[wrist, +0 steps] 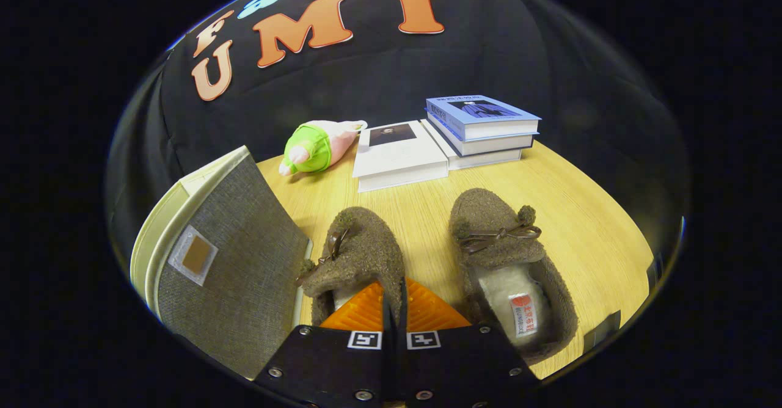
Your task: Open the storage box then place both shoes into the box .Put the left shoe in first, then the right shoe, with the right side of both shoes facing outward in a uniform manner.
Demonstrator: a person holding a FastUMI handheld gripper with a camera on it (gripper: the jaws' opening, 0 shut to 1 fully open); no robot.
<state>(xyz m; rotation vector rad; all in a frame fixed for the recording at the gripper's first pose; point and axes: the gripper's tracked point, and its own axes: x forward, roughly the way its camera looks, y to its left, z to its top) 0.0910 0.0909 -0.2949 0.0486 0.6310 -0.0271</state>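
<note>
Gripper (394, 310) clamped on fuzzy brown left shoe (360, 255) side wall.

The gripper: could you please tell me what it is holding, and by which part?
The gripper is shut on the left shoe, its jaws pinching the side wall of the shoe's opening.

Two shoes, both fuzzy brown: the left shoe (360, 255) with a dark brown bow, the right shoe (507, 261) with the same bow and a cream-white lining carrying a white and red label. The storage box (238, 273) wears a grey woven weave, cream along its edges, with a small brown patch. The surface (586, 225) is pale wood grain. Beyond them, a green-and-pink plush toy (317, 146), a white book (397, 154), and a blue-covered book (479, 116) topping its stack.
</note>
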